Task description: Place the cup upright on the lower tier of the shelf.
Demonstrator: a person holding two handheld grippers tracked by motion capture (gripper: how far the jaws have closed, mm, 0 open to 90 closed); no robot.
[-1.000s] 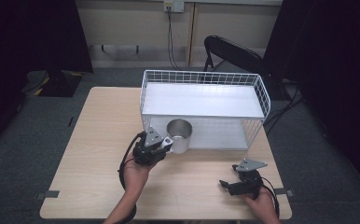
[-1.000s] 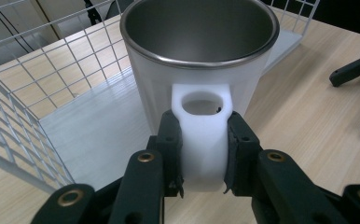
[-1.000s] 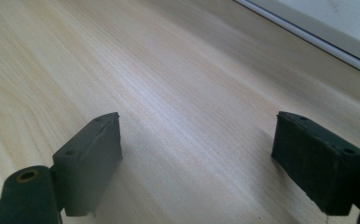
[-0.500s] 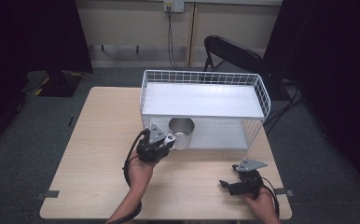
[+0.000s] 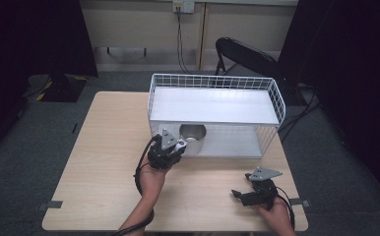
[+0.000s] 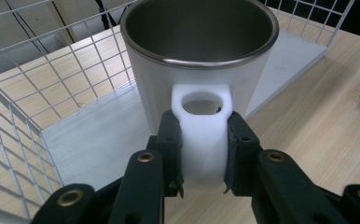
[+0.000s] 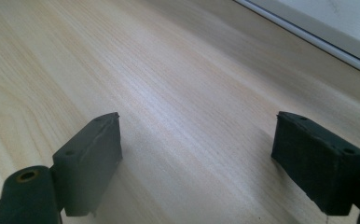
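Black right tongs [image 5: 239, 195] rest near the desk's [image 5: 99, 162] front edge with jaws wide apart, holding nothing. Farther in, the left tongs [image 6: 201, 154] are clamped on the white handle [image 6: 201, 135] of a steel-lined mug [image 5: 193, 137], inside the lower tier of a white wire rack [image 5: 215, 105].

Looks like a lab/recording room, not a home: bare light-wood surface [image 5: 104, 162] on grey carpet [image 5: 25, 172], black curtains [image 5: 35, 34] both sides, wall outlet [image 5: 183, 6] with cables hanging down, folding chair [image 5: 242, 54] parked behind, tape marks [image 5: 54, 204] on the carpet.
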